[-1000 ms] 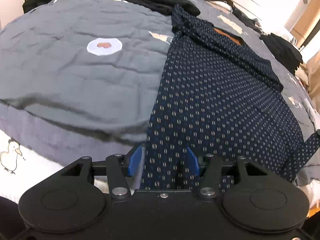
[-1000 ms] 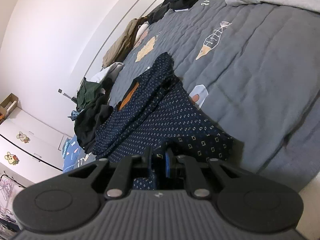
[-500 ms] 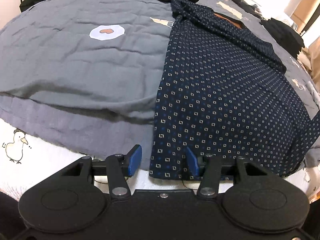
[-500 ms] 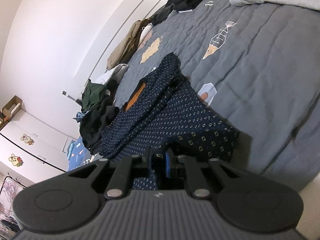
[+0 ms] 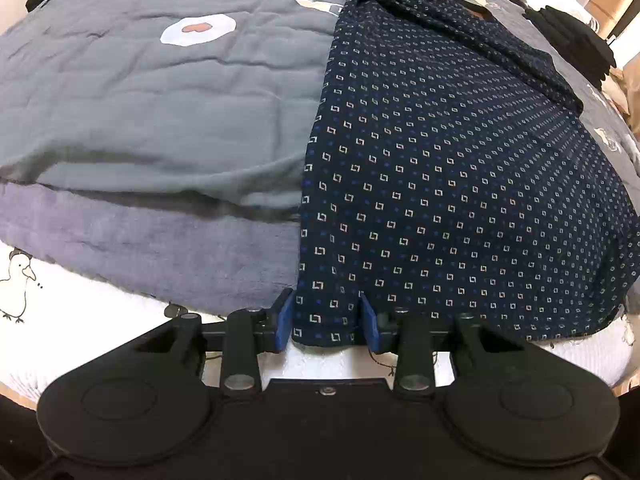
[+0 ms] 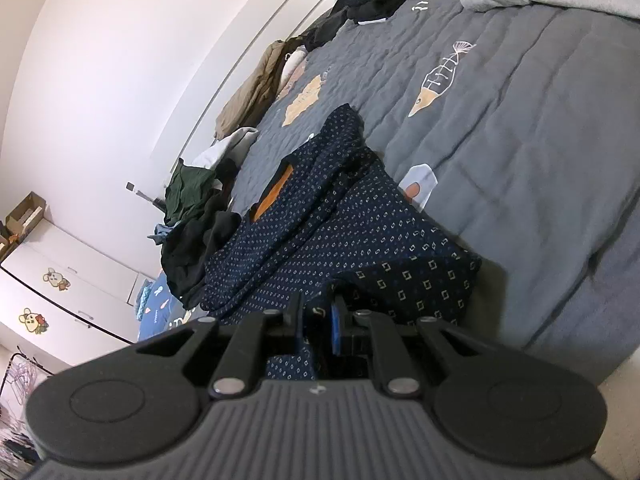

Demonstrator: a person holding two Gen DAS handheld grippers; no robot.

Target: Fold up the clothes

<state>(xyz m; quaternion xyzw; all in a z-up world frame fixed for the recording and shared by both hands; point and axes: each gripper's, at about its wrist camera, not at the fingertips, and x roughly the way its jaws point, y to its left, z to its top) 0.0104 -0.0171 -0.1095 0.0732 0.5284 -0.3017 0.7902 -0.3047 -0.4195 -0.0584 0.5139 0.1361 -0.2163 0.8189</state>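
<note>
A navy shirt with small white squares lies spread on the grey quilt, its hem at the bed's near edge. My left gripper points steeply down at the hem's left corner. Its blue jaws are closing with the cloth between them, and a clear gap remains. In the right wrist view the same shirt runs away from me, an orange label showing at its collar. My right gripper is shut on a fold of the shirt at its near end.
A white sheet with a duck print hangs below the quilt's edge. Black clothes are piled to the right of the shirt. More clothing heaps and a tan garment line the bed's far side beside white cupboards.
My left gripper has sunk toward the bed edge, and its jaws have narrowed around the shirt's hem corner. The right gripper has kept still with its hold.
</note>
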